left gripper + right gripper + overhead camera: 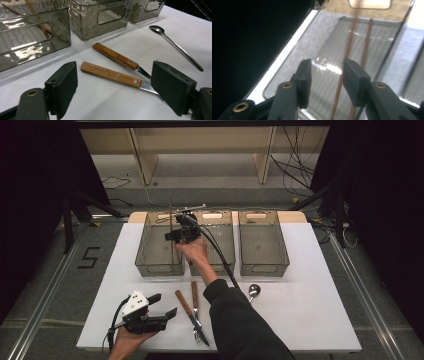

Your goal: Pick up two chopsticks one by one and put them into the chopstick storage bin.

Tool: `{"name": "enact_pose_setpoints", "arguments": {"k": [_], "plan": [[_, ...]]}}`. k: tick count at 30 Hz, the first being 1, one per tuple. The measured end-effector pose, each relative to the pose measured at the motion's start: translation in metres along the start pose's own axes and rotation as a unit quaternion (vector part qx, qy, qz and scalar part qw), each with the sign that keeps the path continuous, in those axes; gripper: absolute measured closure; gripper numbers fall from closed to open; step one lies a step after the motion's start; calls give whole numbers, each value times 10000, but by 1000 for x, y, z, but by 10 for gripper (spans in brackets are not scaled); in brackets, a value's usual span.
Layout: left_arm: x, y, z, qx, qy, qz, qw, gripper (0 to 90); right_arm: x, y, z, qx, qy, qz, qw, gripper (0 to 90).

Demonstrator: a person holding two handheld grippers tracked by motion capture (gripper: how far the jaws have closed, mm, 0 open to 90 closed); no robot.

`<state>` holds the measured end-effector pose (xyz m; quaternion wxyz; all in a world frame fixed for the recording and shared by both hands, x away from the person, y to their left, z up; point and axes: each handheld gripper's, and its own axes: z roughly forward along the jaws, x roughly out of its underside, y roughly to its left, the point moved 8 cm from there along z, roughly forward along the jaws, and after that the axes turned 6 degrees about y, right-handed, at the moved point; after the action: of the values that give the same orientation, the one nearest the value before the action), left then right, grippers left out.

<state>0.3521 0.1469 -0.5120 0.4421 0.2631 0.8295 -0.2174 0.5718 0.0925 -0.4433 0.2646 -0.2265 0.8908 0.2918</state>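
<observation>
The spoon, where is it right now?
In the high view the spoon lies on the white table, right of the person's sleeve, just in front of the right-hand bin.

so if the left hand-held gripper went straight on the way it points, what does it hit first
Probably the nearer wooden handle lying just beyond the open left hand-held gripper; the second handle lies behind it, though depth is hard to judge.

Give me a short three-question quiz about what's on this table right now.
1. True or false: the right gripper is over the leftmost bin.
2. What lies in that bin: A) spoons B) chopsticks C) forks?
3. How many clear bins stand in the row?

Key: 1. True; its jaws stand apart with nothing pressed between them. 2. B; thin brown sticks lie inside. 3. Three. The spoon and two wooden-handled pieces of cutlery lie on the table, near the open left gripper.
</observation>
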Motion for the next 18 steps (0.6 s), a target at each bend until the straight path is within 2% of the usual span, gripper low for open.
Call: {"name": "enact_pose_setpoints", "arguments": {"k": [1,9,15,18], "plan": [[0,0,0,2,9,6,10000,214,-1,1,-5,-101,-34,12,9999,551],[0,0,1,-3,11,-24,10000,214,-5,8,-33,-244,-171,-250,9992,455],[1,1,1,0,19,-29,10000,214,2,9,-66,-336,-235,-642,9971,403],[1,2,1,8,47,-46,10000,214,10,6,-82,-285,-218,-861,9956,391]]}}
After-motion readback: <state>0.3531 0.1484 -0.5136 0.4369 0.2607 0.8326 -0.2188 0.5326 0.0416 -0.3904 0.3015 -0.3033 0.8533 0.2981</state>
